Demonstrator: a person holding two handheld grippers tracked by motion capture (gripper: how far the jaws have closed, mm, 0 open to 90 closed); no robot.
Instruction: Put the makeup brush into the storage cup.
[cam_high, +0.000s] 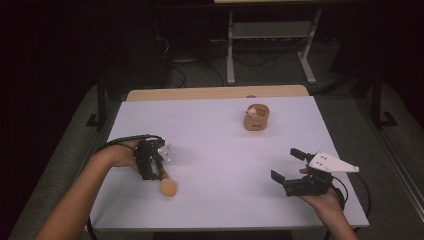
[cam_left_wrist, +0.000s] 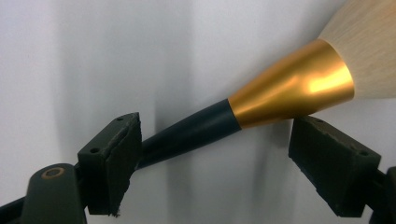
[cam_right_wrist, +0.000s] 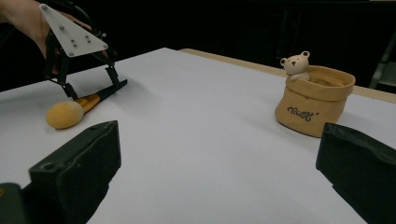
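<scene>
A makeup brush (cam_high: 167, 187) lies on the white table (cam_high: 215, 150) at the front left. It has a black handle, a gold ferrule (cam_left_wrist: 294, 84) and a pale, fluffy head. My left gripper (cam_high: 154, 172) points down over it, jaws open, one on each side of the black handle (cam_left_wrist: 196, 133). The pads do not press on the handle. The right gripper view shows the brush (cam_right_wrist: 65, 114) beneath the left gripper (cam_right_wrist: 95, 91). My right gripper (cam_high: 285, 163) rests at the front right, open, with nothing between its jaws (cam_right_wrist: 219, 140).
A small tan pouch (cam_high: 257, 119) with a bear figure at its rim stands at the back middle of the table, also seen in the right gripper view (cam_right_wrist: 314, 100). A wooden strip (cam_high: 215, 93) edges the far side. Dark floor and a metal stand lie beyond.
</scene>
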